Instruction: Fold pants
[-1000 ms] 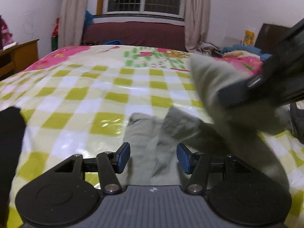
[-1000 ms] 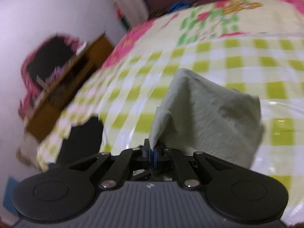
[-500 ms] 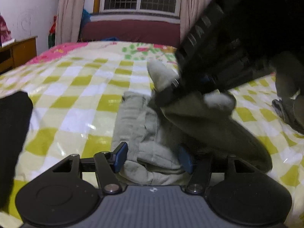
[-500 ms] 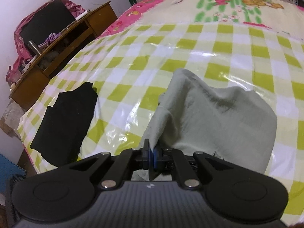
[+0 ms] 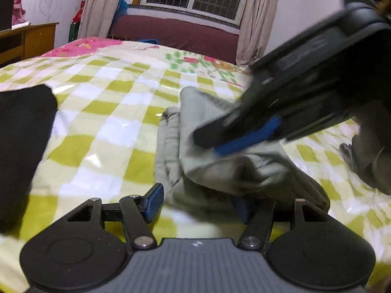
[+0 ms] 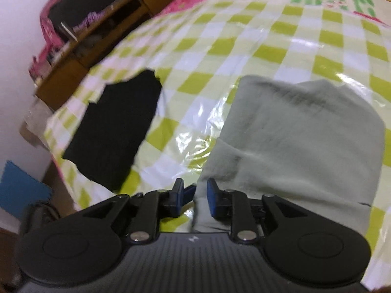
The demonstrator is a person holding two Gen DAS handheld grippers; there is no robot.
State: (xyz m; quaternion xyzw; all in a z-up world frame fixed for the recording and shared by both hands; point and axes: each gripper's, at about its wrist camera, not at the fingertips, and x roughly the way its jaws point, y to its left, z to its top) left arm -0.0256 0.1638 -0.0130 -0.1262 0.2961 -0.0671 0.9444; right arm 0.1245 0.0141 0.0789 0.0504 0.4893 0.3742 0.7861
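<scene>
The grey-green pants (image 5: 195,151) lie folded on the checked bed cover (image 5: 110,112). In the left wrist view my left gripper (image 5: 199,205) is open, low over the near end of the pants, its right finger partly hidden under the cloth. My right gripper (image 5: 244,139) reaches in from the right over the folded layer. In the right wrist view the right gripper (image 6: 195,196) is open a little, with the pants' edge (image 6: 293,134) lying between its fingers, not pinched.
A black garment (image 5: 22,141) lies on the bed to the left, also in the right wrist view (image 6: 117,131). A wooden desk (image 6: 102,31) stands past the bed's left edge. A window and a dark red couch (image 5: 176,34) are at the far end.
My right gripper carried the held pant end down over the rest, then opened and let it go. The left gripper stayed open and moved closer to the pants.
</scene>
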